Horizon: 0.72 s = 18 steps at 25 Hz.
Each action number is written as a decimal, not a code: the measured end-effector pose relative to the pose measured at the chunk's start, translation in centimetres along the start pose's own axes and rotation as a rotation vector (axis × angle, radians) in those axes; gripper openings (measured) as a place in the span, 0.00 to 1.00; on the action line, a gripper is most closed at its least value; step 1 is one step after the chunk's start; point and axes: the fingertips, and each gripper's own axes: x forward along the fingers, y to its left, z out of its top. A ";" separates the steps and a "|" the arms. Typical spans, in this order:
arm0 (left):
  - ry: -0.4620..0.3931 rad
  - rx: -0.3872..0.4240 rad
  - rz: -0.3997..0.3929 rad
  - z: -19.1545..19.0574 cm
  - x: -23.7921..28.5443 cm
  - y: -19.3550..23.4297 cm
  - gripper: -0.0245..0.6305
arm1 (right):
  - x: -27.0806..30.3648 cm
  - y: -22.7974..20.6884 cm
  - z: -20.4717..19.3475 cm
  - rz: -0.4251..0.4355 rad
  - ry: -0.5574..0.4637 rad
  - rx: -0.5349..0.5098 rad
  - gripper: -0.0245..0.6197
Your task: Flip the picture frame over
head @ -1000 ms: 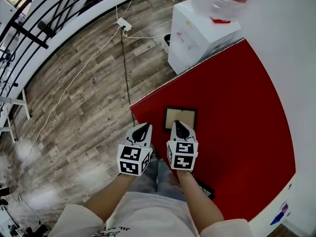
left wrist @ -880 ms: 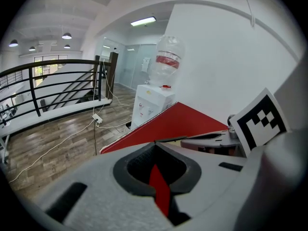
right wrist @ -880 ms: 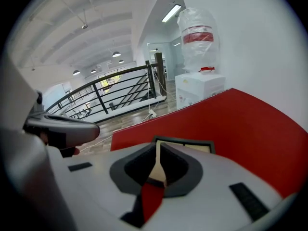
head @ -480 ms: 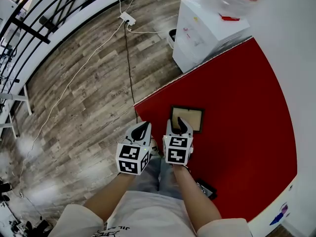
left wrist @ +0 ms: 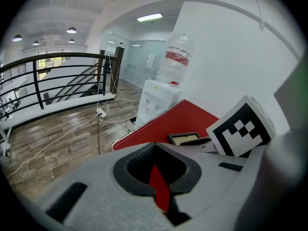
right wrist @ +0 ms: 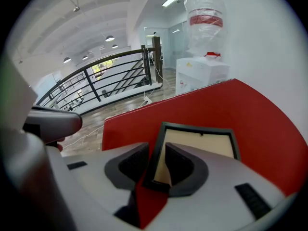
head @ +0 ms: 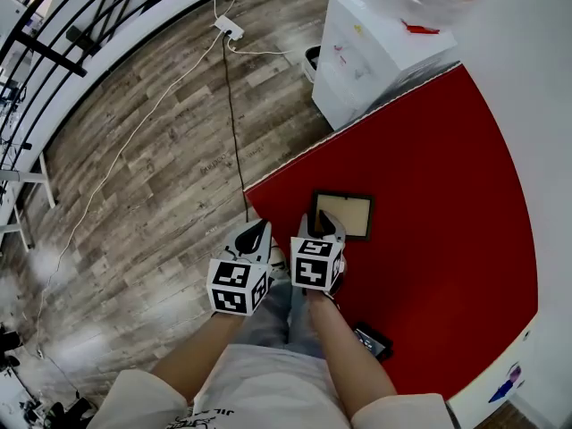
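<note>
A black picture frame (head: 344, 214) with a beige panel lies flat on the red table (head: 429, 195), near its left edge. My right gripper (head: 323, 223) is low over the frame's near left corner. Its jaws have just been opening, and in the right gripper view the frame's left border (right wrist: 159, 143) runs between them with a small gap on each side of my right gripper (right wrist: 156, 151). My left gripper (head: 255, 233) is shut and empty beside it, over the table's left edge. The left gripper view shows the frame (left wrist: 185, 138) past my left gripper (left wrist: 155, 147).
A white water dispenser (head: 375, 52) with a bottle stands beyond the table's far corner. A small black device (head: 369, 339) lies at the near table edge. A cable and power strip (head: 226, 28) cross the wooden floor left of the table. A black railing (head: 80, 25) runs far left.
My right gripper has come down onto the frame's near left corner and its jaws have opened around the frame's border. My left gripper has sunk a little beside it.
</note>
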 end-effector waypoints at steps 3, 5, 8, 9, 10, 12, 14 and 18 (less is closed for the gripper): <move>-0.003 -0.004 -0.006 0.2 -0.1 0.2 0.05 | 0.2 0.3 -0.3 -0.001 0.025 0.008 0.20; -0.002 -0.007 -0.007 0.2 -0.1 0.5 0.05 | 0.3 0.3 -0.5 -0.007 0.036 0.008 0.16; -0.005 -0.017 -0.009 0.3 0.2 0.8 0.05 | 0.5 0.3 -0.4 -0.016 0.040 0.002 0.13; -0.006 -0.018 -0.010 0.3 0.3 0.8 0.05 | 0.6 0.3 -0.5 -0.017 0.038 0.015 0.13; -0.006 -0.018 -0.012 0.3 0.3 0.8 0.05 | 0.6 0.4 -0.5 -0.015 0.036 0.039 0.12; -0.003 -0.016 -0.016 0.3 0.2 0.8 0.05 | 0.5 0.5 -0.5 -0.011 0.030 0.088 0.11; -0.001 -0.017 -0.016 0.1 0.1 0.9 0.05 | 0.5 0.5 -0.6 -0.017 0.029 0.102 0.11; -0.001 -0.012 -0.014 0.1 0.0 1.0 0.05 | 0.4 0.4 -0.6 -0.024 0.025 0.106 0.10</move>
